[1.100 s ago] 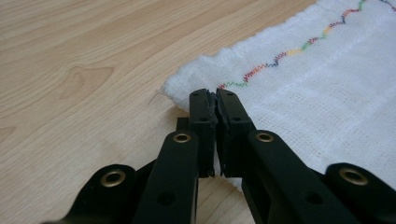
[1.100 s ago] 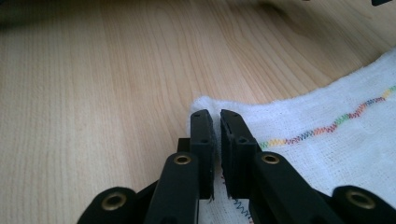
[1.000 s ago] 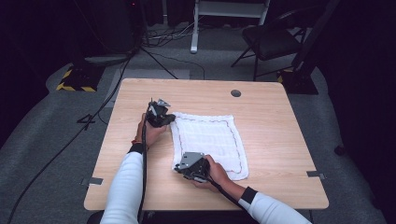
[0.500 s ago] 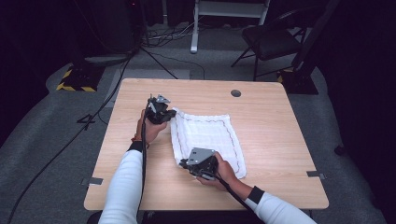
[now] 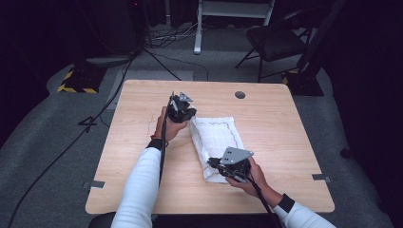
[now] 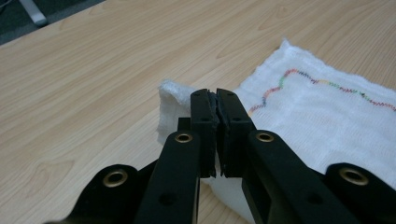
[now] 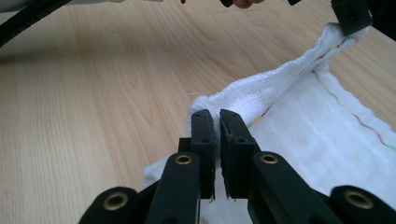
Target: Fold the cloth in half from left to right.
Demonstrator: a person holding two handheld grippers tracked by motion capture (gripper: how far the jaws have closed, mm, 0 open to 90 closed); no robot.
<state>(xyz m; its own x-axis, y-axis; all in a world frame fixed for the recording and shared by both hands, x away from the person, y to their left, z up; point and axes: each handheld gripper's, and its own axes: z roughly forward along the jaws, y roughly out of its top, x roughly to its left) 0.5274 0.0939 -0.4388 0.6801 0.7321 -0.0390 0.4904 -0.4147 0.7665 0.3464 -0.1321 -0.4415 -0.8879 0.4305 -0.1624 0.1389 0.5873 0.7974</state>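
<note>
A: Towel, white with a wavy multicoloured stitch line, lying partly folded on the wooden worktop, near its middle.

B: And both claws are on it. The left claw has its jaws pressed together on the far corner of the towel, cloth pinched between the pads.

A: Same story near the person: the right claw is clamped on the near corner, jaws almost touching, fabric bunched up in front of them.

B: From the high view, the edge between the two corners is raised off the worktop and doubled over the rest of the towel, which lies flat.

A: In the right gripper view, that lifted edge runs up to the other claw at the top right.
</note>
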